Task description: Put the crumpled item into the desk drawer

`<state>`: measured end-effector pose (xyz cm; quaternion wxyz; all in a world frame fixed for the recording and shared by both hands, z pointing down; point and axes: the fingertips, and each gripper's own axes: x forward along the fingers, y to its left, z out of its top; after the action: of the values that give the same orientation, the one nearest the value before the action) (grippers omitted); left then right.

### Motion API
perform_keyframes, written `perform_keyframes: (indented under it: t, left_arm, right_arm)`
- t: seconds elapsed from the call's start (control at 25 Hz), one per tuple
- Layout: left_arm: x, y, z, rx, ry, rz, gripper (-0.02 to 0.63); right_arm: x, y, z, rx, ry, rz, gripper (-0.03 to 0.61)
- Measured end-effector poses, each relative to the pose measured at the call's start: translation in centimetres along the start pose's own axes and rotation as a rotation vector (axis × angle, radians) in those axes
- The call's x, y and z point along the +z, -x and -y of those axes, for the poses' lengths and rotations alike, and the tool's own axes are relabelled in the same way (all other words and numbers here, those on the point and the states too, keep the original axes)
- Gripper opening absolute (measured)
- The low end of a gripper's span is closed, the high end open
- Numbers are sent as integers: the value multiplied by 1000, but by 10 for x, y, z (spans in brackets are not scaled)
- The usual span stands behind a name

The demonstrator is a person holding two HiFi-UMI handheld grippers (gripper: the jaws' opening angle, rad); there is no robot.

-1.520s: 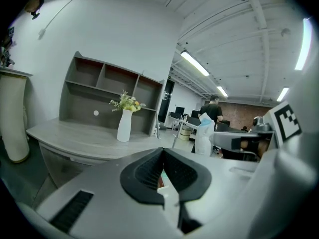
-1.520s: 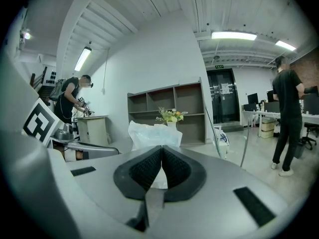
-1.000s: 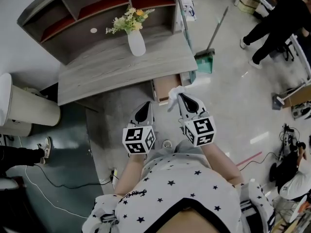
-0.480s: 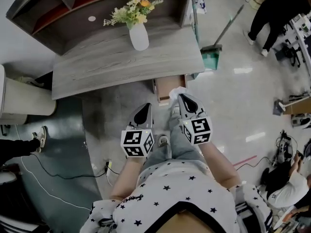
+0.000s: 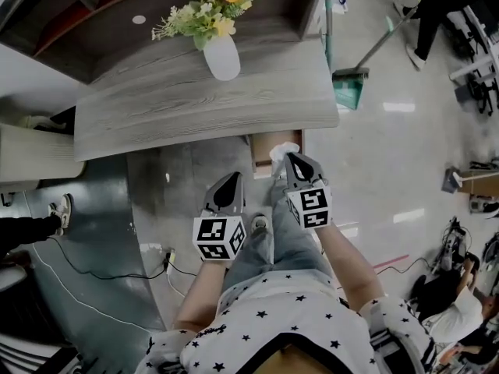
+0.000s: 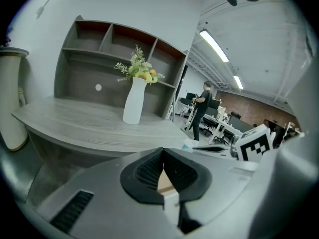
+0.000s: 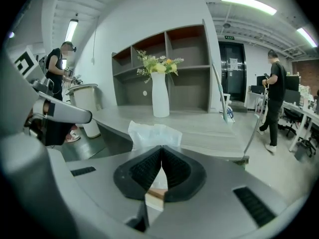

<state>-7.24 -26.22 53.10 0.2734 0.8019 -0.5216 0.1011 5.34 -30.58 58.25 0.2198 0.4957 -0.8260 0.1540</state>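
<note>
**Crumpled item** point(image 5: 285, 148): a white, crinkled wad, pinched at its lower part in the clenched jaws of the right gripper point(image 5: 289, 159). In the right gripper view most of the wad point(image 7: 155, 132) stood proud above the jaw tips. It hung at the front right part of the open drawer point(image 5: 265, 143), though whether over the cavity or just short of its front could not be told.

**Drawer**: pulled out from under the worktop's point(image 5: 195, 107) front edge, near the right corner. Pale brown inside, contents not visible.

**Left gripper** point(image 5: 232, 177): jaws closed on nothing, held beside the right gripper and short of the worktop's front edge.

**Change over the last second**: the worktop and drawer had drawn closer to both grippers, and the wad had stayed in the same grip. Judged as the approach nearly done, with lowering into the drawer and release left.

**Surroundings**: a white vase point(image 5: 223, 58) of flowers sat at the worktop's back, below a shelf unit. A broom point(image 5: 366, 57) leaned off the right edge.
</note>
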Motion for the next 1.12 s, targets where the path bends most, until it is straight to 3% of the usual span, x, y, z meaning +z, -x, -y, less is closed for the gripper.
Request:
perform_keyframes:
  t: [0.4,1.12]
  left_arm:
    - [-28,-34,-11,30,29,-49,12]
    - [-58,-59,-25,54,62,-104,12]
  right_arm:
    - [-69,-56,23,-20,-5,-148,-3]
    - [-141,-122,35,-41,-7,-341,-2]
